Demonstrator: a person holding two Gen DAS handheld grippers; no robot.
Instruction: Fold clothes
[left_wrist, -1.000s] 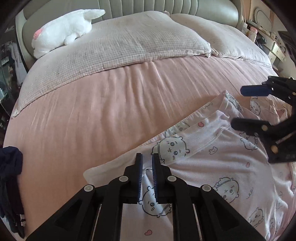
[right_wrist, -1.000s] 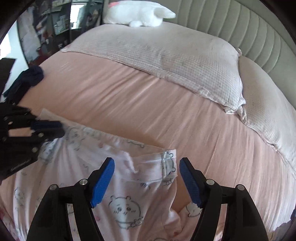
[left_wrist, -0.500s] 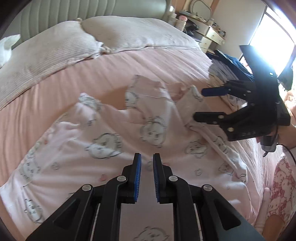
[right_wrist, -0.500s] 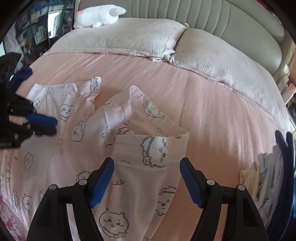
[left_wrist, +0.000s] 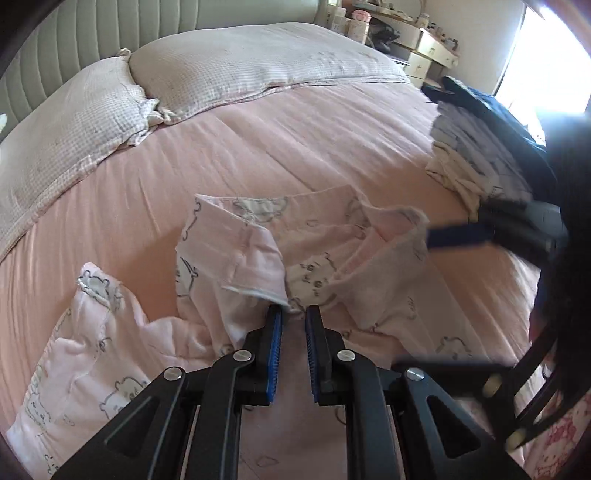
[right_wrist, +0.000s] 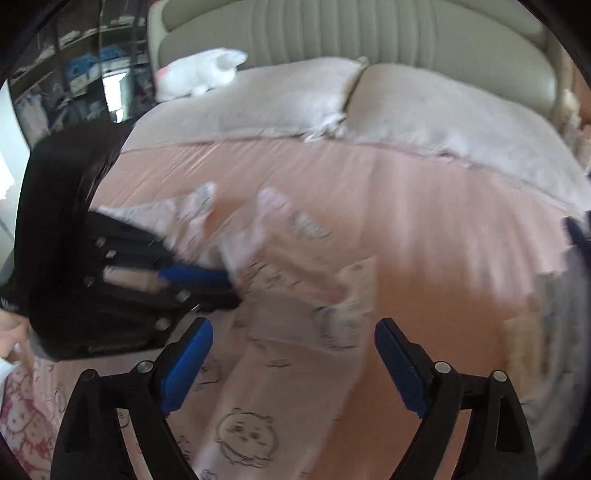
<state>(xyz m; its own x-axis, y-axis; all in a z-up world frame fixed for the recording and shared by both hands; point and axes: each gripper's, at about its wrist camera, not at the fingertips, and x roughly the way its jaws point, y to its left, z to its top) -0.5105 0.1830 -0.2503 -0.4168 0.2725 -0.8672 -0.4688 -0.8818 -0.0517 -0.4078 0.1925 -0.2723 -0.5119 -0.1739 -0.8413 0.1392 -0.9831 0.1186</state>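
Note:
A pale pink pyjama garment (left_wrist: 325, 266) printed with cartoon bears lies crumpled on the pink bedspread (left_wrist: 258, 147). My left gripper (left_wrist: 294, 312) is nearly shut, and a fold of the garment bunches up between its tips. It shows blurred at the left of the right wrist view as the left gripper (right_wrist: 231, 290), with cloth rising to its tip. My right gripper (right_wrist: 293, 328) hangs wide over the garment (right_wrist: 280, 369). Its jaws are opening and the pads touch nothing. The left wrist view has the right gripper (left_wrist: 412, 301) at the right, straddling a raised flap.
Two grey-checked pillows (left_wrist: 240, 62) lie against the padded headboard (right_wrist: 332, 33), with a white plush toy (right_wrist: 199, 72) beside them. A stack of folded clothes (left_wrist: 480, 147) sits at the bed's right side. A person's hand (right_wrist: 11, 332) and pink patterned clothing (right_wrist: 22, 417) are at the near edge.
Both grippers swept across the bed toward the folded stack, and the garment came along and bunched up at the left tips. The right jaws spread wider. The right wrist view is motion-blurred.

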